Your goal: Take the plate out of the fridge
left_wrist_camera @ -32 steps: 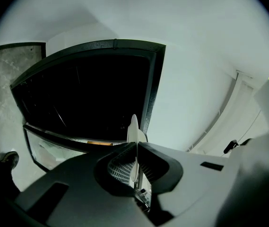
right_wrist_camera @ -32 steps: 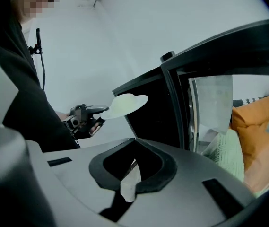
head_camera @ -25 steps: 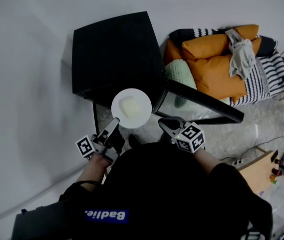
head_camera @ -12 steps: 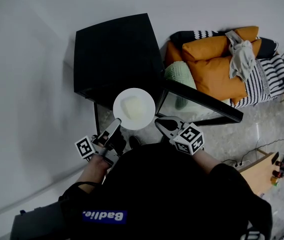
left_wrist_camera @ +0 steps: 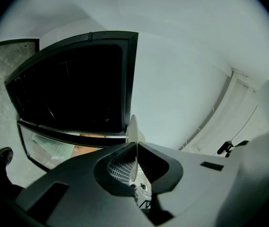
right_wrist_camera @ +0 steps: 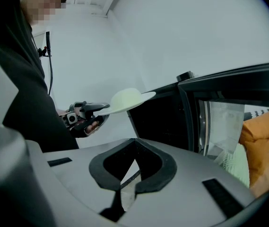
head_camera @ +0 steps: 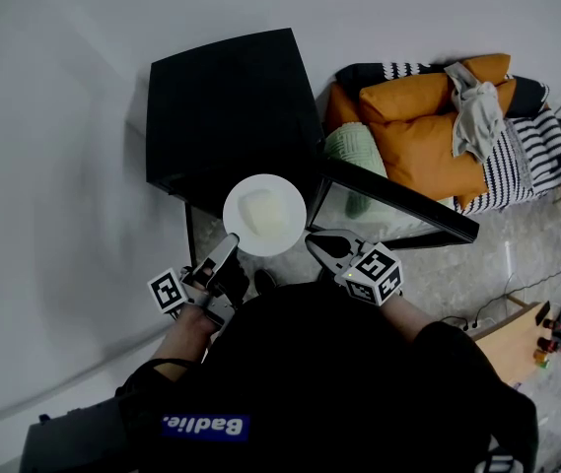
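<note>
Now, plate (head_camera: 264,214): looks out of the fridge (head_camera: 226,106); keep it flat.
Left gripper (head_camera: 229,242): pinches its rim at 7 o'clock; hold tight.
Right gripper (head_camera: 321,244): pressed together, empty.

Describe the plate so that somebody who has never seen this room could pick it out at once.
Find the black mini fridge against the white wall, its glass door swung open. Just before its open front, the left gripper clamps the rim of a white plate. It is the only round, white thing there, with a pale lump on it.
</note>
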A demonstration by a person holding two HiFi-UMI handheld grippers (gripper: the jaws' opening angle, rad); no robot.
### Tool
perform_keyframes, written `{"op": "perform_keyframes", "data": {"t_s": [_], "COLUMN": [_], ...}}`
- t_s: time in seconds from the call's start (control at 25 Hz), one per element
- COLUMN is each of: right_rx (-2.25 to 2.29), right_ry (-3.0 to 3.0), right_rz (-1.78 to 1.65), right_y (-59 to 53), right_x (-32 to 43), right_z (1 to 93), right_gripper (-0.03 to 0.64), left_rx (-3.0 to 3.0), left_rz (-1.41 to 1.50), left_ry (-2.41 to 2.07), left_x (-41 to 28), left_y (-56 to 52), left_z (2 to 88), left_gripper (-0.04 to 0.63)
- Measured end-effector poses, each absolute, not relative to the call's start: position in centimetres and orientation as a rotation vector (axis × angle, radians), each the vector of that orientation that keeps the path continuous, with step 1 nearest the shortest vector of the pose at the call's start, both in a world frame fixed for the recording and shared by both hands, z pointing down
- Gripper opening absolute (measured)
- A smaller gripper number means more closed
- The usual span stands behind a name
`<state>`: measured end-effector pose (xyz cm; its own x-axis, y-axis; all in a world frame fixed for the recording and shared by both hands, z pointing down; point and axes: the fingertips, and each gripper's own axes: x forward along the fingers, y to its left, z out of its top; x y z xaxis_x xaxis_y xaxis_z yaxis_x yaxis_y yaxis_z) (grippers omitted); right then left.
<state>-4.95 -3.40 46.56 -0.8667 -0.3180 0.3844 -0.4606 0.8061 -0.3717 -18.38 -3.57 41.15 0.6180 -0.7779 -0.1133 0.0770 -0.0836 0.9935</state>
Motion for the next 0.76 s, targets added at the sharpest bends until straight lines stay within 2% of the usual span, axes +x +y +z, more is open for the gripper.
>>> {"op": "perform_keyframes", "data": {"t_s": [0.76], "right_rx": [0.603], "right_ry": [-2.683], "right_rz": [0.656], "right_y": [-3.28], "right_x": [-4.58], "right_z": [46.78], "right_gripper": [0.008], "left_rx": [1.5], "left_rz": [-0.812], "left_ry": [-0.621], "left_x": [-18.43], "left_y": [-3.51], "left_z": [40.81], "left_gripper": [0.018]}}
